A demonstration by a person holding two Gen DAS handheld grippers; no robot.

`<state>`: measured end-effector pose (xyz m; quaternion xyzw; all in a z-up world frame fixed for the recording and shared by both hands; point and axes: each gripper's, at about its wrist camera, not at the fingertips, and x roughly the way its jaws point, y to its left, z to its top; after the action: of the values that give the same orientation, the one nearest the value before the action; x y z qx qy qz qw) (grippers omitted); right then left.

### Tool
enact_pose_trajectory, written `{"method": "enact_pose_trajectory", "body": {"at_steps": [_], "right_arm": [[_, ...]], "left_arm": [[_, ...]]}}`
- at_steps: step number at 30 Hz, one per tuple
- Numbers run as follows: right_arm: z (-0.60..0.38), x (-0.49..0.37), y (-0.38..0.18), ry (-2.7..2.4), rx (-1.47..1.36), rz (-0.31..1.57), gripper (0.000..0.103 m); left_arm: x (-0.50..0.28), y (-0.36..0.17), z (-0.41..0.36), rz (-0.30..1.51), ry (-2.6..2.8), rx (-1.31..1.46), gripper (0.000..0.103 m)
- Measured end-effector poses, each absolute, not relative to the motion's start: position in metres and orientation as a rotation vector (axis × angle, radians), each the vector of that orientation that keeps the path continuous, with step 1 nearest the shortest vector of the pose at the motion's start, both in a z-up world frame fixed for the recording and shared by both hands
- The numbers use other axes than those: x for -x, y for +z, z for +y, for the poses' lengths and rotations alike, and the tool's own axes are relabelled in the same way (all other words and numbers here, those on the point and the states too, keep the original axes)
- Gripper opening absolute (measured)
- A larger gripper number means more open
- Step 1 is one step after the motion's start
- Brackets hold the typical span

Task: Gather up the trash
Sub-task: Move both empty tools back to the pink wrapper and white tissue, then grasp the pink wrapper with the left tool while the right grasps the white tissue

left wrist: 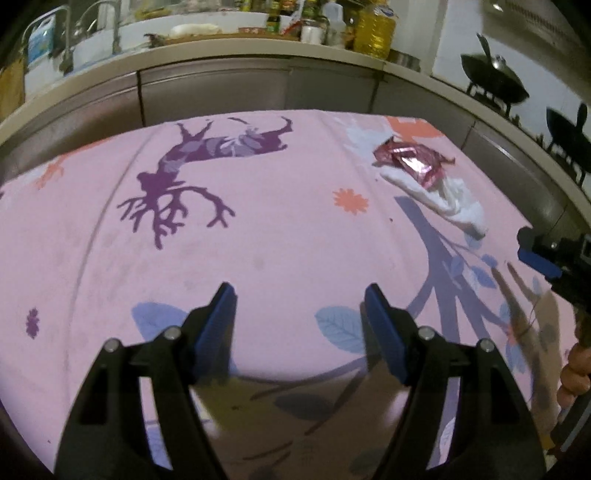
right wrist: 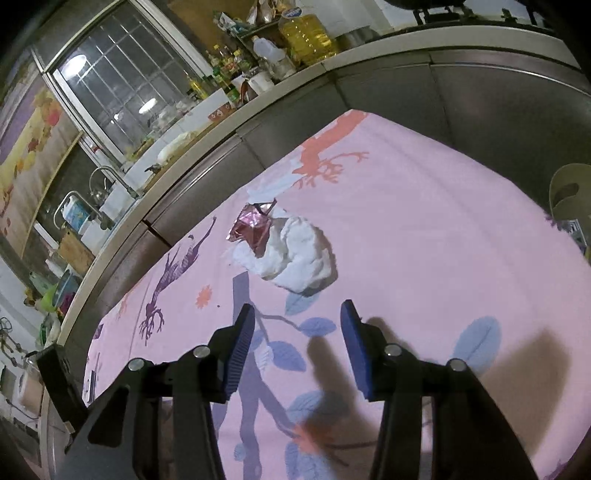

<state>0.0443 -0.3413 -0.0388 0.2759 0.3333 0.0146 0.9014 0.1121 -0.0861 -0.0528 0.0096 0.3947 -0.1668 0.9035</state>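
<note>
A crumpled pink foil wrapper (left wrist: pixel 413 162) (right wrist: pixel 253 227) lies on a wad of white tissue (left wrist: pixel 439 201) (right wrist: pixel 299 260) on the pink patterned tablecloth (left wrist: pixel 258 221) (right wrist: pixel 424 229). My left gripper (left wrist: pixel 300 295) is open over bare cloth, well to the left of and nearer than the trash, nothing between its blue pads. My right gripper (right wrist: pixel 297 314) is open too, just short of the tissue, with only cloth between its fingers. In the left wrist view the right gripper (left wrist: pixel 543 258) shows at the right edge with a hand (left wrist: pixel 574 373) below it.
A grey kitchen counter (left wrist: pixel 258 62) (right wrist: pixel 388 55) curves behind the table, crowded with bottles (left wrist: pixel 373 33) (right wrist: pixel 306 33). A tap and sink (left wrist: pixel 88 33) (right wrist: pixel 110 184) lie at the left. Dark pans (left wrist: pixel 495 81) stand at the right. A pale chair back (right wrist: pixel 570 199) sits past the table's right edge.
</note>
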Motion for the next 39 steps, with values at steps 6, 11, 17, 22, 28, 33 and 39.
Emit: {"method": "enact_pose_trajectory", "body": {"at_steps": [6, 11, 17, 22, 28, 33, 39], "right_arm": [[-0.314, -0.022, -0.038, 0.015, -0.492, 0.668, 0.046], [-0.304, -0.015, -0.045, -0.008, -0.460, 0.677, 0.046], [-0.300, -0.011, -0.052, -0.043, -0.460, 0.679, 0.046], [-0.300, -0.008, -0.056, -0.065, -0.453, 0.680, 0.046], [-0.298, -0.008, -0.061, -0.083, -0.437, 0.684, 0.046], [-0.296, -0.006, -0.063, -0.092, -0.415, 0.679, 0.046], [-0.296, -0.006, -0.063, -0.092, -0.407, 0.683, 0.046]], "left_arm": [[-0.111, -0.053, -0.086, 0.813, -0.338, -0.029, 0.070], [-0.109, -0.054, -0.084, 0.810, -0.335, -0.025, 0.070], [-0.109, -0.054, -0.082, 0.807, -0.336, -0.015, 0.070], [-0.107, -0.054, -0.083, 0.806, -0.323, -0.027, 0.070], [-0.106, -0.054, -0.084, 0.804, -0.310, -0.032, 0.070], [-0.106, -0.055, -0.086, 0.808, -0.281, -0.046, 0.070], [-0.106, -0.055, -0.087, 0.812, -0.253, -0.063, 0.070]]}}
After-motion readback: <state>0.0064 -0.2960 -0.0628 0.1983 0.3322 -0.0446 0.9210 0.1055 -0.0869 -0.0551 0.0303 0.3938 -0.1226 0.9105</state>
